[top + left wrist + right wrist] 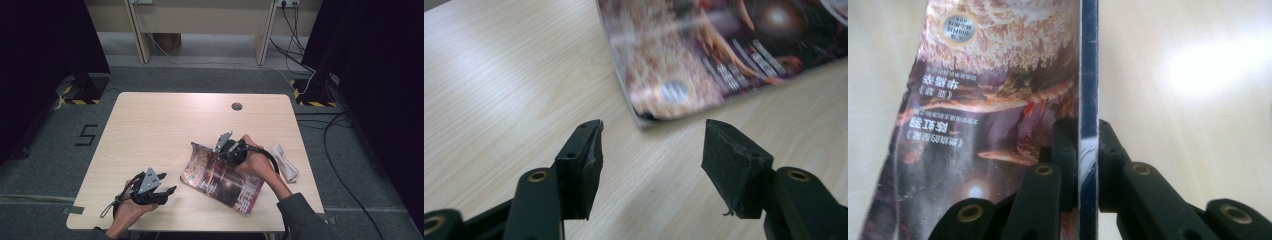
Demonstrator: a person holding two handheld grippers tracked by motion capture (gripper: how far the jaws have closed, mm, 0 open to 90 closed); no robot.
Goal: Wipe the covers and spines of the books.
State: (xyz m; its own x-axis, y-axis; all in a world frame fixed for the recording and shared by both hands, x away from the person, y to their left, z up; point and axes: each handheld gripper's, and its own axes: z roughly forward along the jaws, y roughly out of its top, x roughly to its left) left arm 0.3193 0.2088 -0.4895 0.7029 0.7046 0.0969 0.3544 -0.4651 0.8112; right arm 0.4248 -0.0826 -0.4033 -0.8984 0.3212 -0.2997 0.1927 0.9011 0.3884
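A magazine (220, 181) with a dark, reddish cover lies on the wooden table (160, 125), right of centre near the front. My right gripper (226, 148) is shut on its far edge, which is lifted and curled up off the table. In the right gripper view the jaws clamp the thin edge of the magazine (1089, 75) from both sides. My left gripper (170, 192) rests low at the front left, open, its jaws pointing at the near corner of the magazine (664, 107) a short way off. Nothing is between the left gripper's (651, 150) pads.
A crumpled white cloth (286, 162) lies near the table's right edge, just right of the right hand. A round cable hole (237, 106) sits at the back of the table. Cables run on the floor to the right.
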